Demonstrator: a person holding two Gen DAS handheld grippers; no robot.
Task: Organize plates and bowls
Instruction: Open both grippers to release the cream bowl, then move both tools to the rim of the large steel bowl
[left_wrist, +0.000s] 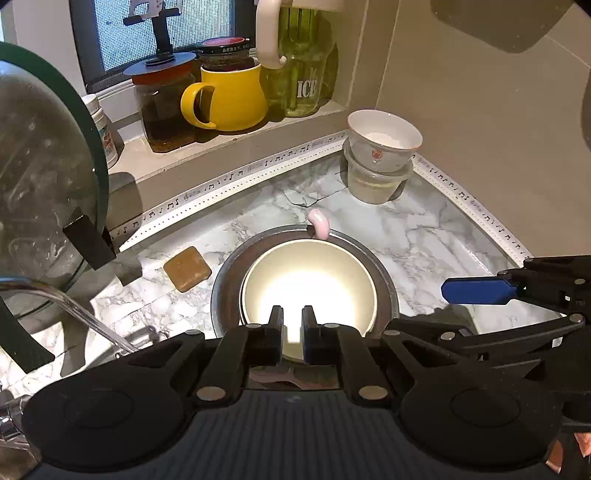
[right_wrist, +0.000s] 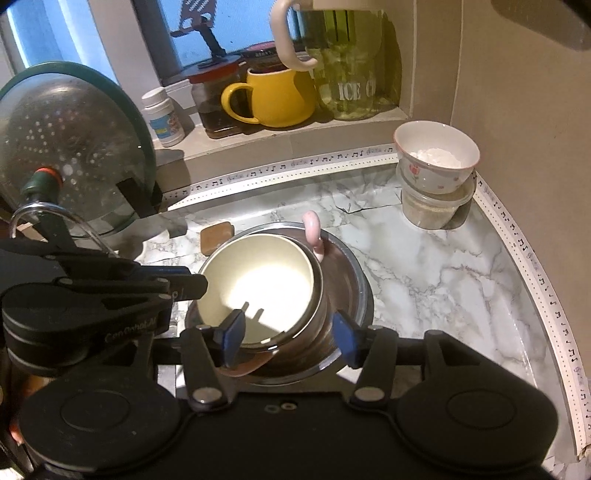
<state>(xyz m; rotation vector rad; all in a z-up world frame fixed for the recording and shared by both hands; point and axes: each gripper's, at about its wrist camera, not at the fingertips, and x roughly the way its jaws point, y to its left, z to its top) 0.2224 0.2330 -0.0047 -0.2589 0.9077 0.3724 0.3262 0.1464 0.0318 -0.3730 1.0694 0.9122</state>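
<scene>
Sitting nested inside a round steel bowl (left_wrist: 221, 291) on the marble-patterned table (left_wrist: 424, 236), a smooth cream bowl (left_wrist: 310, 288) lies just ahead of the left tool (left_wrist: 293, 325), whose black jaws are pressed nearly together with nothing between them. In the right wrist view the right tool (right_wrist: 290, 332) has blue-padded jaws spread either side of the same bowls, not pressing them. A glossy pink hook-shaped piece (left_wrist: 319, 222) hangs over the steel rim.
</scene>
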